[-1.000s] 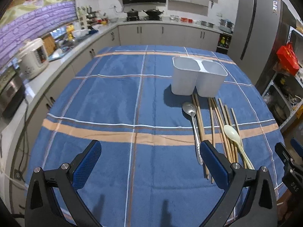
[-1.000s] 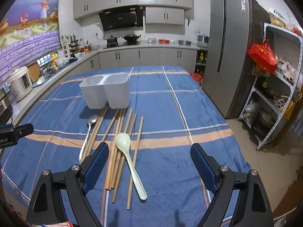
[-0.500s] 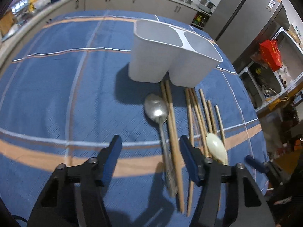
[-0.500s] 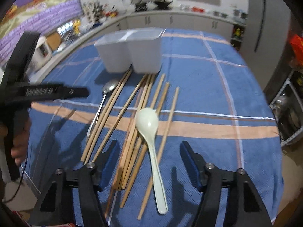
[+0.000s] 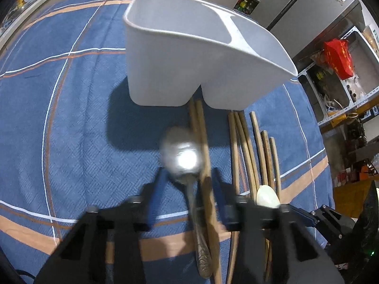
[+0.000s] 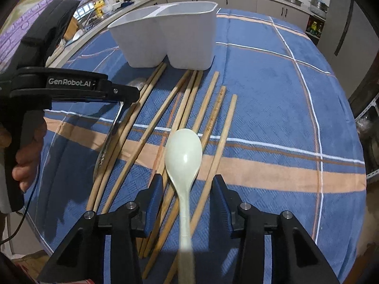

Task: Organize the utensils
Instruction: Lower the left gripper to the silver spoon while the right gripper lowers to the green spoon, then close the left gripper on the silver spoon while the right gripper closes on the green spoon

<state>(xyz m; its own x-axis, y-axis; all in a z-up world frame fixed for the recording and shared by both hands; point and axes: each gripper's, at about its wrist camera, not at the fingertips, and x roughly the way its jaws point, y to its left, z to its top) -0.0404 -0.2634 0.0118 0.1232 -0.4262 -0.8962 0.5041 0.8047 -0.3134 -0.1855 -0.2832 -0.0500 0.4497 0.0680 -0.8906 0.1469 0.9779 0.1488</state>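
Nearest in the right wrist view, the right gripper (image 6: 188, 195) points steeply down at a blue plaid tablecloth (image 6: 272, 108). Its blue-padded jaws have just been closing and stand part open on either side of the handle of a pale green plastic spoon (image 6: 183, 152), with gaps on both sides, pads not pressing. The spoon lies across a loose row of wooden chopsticks (image 6: 196, 108) running away from the camera. To the left, a hand (image 6: 26, 156) holds the left gripper (image 5: 188, 187). In its own view, the left gripper's jaws have also just been closing and straddle the neck of a shiny metal spoon (image 5: 182, 157) and one chopstick beside it, not yet clamped. Farther off, touching the far chopstick tips, stands a white plastic two-compartment utensil holder (image 6: 165, 33). Beyond it run grey kitchen cabinets (image 6: 239, 1).
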